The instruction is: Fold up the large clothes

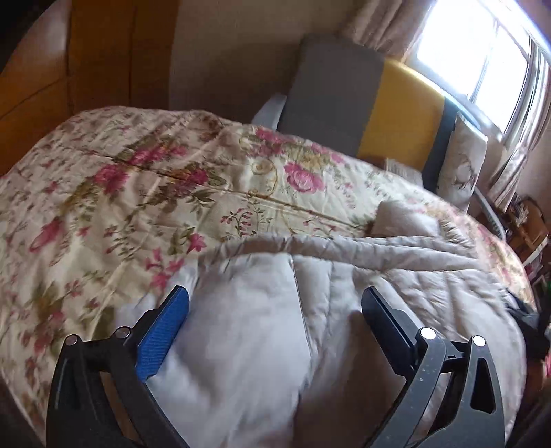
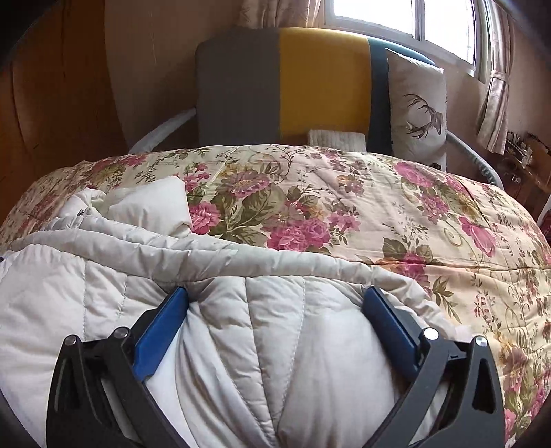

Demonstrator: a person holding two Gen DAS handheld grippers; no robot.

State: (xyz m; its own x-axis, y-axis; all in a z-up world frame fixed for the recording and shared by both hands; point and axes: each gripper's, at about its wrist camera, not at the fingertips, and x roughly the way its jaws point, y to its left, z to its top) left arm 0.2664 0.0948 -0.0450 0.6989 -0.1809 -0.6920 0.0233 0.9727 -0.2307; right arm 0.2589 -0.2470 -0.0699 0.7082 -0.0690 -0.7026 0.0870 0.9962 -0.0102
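From the left wrist, the left gripper hangs spread wide over the pale quilted jacket lying on the floral bedspread, gripping nothing; from the right wrist, the right gripper gapes equally wide, jacket between its jaws unpinched

bedspread: floral, pink roses on cream
headboard: grey and mustard panels
cushion: stag print, leaning by window
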